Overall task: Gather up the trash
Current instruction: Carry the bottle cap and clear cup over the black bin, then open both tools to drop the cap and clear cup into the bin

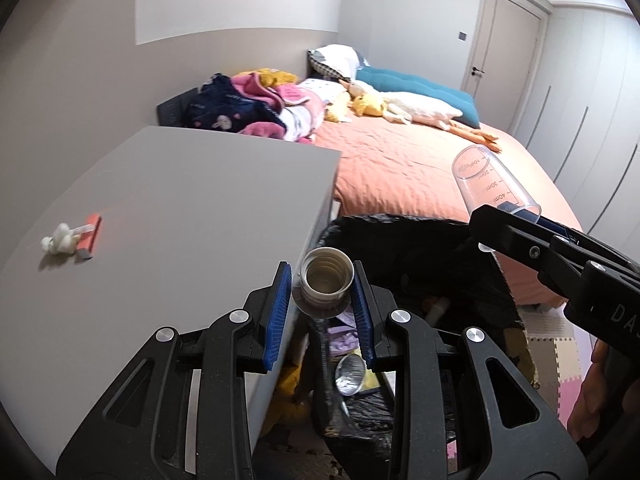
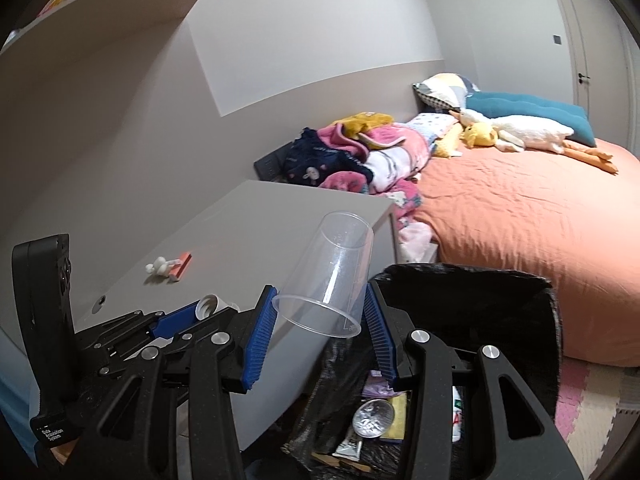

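Blue ribbed pads of the left gripper [image 1: 322, 300] are clamped on a small pale screw cap [image 1: 326, 282], its open end turned toward the left wrist camera so the rings inside show. The cap hangs at the near corner of a grey cabinet [image 1: 180, 208], above the left edge of a bin lined with a black bag [image 1: 420, 240]. The right gripper [image 2: 320, 312] holds a clear plastic measuring cup [image 2: 334, 276] tipped on its side, the wide mouth nearest the right wrist camera and the base pointing away; its pads press the cup near the rim on both sides. In the left view the cup [image 1: 494, 184] shows printed volume marks and sits over the far right rim of the bin, with the orange bedspread [image 1: 408, 168] behind it. Inside the bin lie a crumpled round foil piece [image 2: 373, 418], something purple [image 2: 376, 388] and other scraps too jumbled to name. On the cabinet top, well apart from both grippers, a white wad [image 1: 60, 242] touches a small orange block [image 1: 90, 236]. Heaped clothes [image 2: 360, 152], pillows and a plush duck [image 2: 516, 130] lie on the bed. Foam floor tiles [image 2: 592, 404] show beside the bin.
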A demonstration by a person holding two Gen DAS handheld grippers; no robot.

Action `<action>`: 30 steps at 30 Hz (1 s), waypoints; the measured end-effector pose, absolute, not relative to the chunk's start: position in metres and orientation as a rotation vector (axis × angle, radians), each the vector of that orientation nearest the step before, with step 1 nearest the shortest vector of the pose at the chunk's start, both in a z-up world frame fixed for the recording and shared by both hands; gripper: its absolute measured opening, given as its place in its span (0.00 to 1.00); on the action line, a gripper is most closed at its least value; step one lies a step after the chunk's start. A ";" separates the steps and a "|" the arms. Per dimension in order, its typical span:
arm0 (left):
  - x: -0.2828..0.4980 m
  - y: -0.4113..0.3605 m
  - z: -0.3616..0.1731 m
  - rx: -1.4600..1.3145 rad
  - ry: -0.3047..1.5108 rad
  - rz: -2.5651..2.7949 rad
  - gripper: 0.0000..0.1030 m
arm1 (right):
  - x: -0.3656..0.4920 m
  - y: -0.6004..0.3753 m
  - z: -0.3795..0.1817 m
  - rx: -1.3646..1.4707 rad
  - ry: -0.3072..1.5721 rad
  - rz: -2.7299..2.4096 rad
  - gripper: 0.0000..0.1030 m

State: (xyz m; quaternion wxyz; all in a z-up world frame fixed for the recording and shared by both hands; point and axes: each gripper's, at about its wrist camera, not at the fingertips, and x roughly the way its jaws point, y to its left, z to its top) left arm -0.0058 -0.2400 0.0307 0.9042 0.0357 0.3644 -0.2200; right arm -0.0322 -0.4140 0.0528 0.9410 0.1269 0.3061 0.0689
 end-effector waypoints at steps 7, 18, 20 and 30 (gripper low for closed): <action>-0.006 -0.272 0.029 0.108 0.761 -0.515 0.29 | -0.042 -0.445 0.051 0.282 0.618 0.084 0.45; -0.005 -0.312 0.017 0.149 0.795 -0.608 0.29 | -0.053 -0.489 0.042 0.318 0.624 -0.016 0.45; -0.004 -0.317 0.014 0.154 0.806 -0.623 0.29 | -0.054 -0.495 0.040 0.324 0.627 -0.028 0.45; 0.000 -0.328 0.009 0.159 0.865 -0.633 0.94 | -0.061 -0.524 0.044 0.362 0.583 -0.157 0.82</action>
